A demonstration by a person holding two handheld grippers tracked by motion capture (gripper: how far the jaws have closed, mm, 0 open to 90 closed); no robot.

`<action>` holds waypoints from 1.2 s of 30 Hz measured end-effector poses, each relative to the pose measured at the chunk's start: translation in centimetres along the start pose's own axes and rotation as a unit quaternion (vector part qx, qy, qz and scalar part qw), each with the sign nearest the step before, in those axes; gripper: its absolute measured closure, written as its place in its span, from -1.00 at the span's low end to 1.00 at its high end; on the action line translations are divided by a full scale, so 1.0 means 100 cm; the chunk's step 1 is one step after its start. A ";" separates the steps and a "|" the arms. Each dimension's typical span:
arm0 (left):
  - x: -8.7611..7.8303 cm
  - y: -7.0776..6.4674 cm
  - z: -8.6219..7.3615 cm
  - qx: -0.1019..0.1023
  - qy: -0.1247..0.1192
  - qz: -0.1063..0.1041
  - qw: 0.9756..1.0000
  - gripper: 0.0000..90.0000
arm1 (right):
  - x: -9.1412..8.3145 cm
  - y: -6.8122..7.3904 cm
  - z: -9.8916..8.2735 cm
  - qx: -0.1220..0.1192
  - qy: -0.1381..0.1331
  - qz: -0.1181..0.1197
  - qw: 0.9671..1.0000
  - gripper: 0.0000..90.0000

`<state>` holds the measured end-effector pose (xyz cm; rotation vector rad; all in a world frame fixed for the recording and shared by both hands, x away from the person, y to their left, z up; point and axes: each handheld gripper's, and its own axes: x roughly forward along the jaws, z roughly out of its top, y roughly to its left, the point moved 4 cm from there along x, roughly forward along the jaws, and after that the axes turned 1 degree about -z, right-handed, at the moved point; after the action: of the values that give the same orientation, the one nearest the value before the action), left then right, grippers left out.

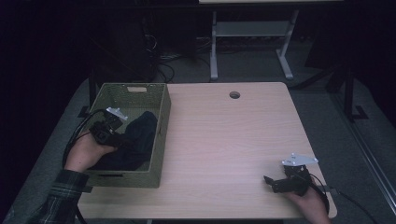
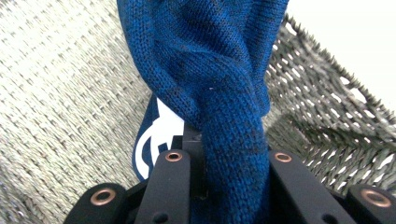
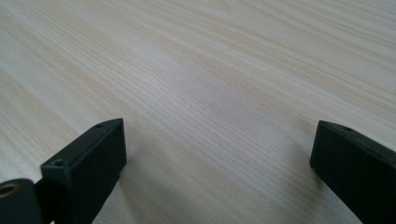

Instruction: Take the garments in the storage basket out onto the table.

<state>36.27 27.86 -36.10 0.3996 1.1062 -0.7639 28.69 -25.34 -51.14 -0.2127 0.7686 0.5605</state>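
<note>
Gripping the blue knit garment (image 2: 210,84) inside the woven basket (image 1: 161,140), left gripper (image 1: 112,133) is clamping a bunched fold; lift-out is pending. Right gripper (image 1: 275,182) is idling wide open, empty, well right of the basket.

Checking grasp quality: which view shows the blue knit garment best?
The left gripper view: the blue knit garment is bunched between the left gripper jaws, its weave and a white print clear. In the high view it is a dark heap in the woven basket. The right gripper view looks at bare table.
</note>
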 end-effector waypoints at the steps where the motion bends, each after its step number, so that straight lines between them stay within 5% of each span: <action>1: -0.001 0.000 0.001 -0.002 -0.003 -0.001 1.000 0.72 | 0.000 0.000 0.000 0.000 0.000 0.000 1.000 -0.93; 36: -0.069 -0.003 0.042 0.024 -0.034 0.019 0.999 0.73 | 0.000 0.000 0.000 0.000 -0.001 0.000 1.000 -0.93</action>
<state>37.16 27.34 -28.05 0.4304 1.0160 -0.7666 28.70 -25.34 -51.14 -0.2124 0.7666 0.5610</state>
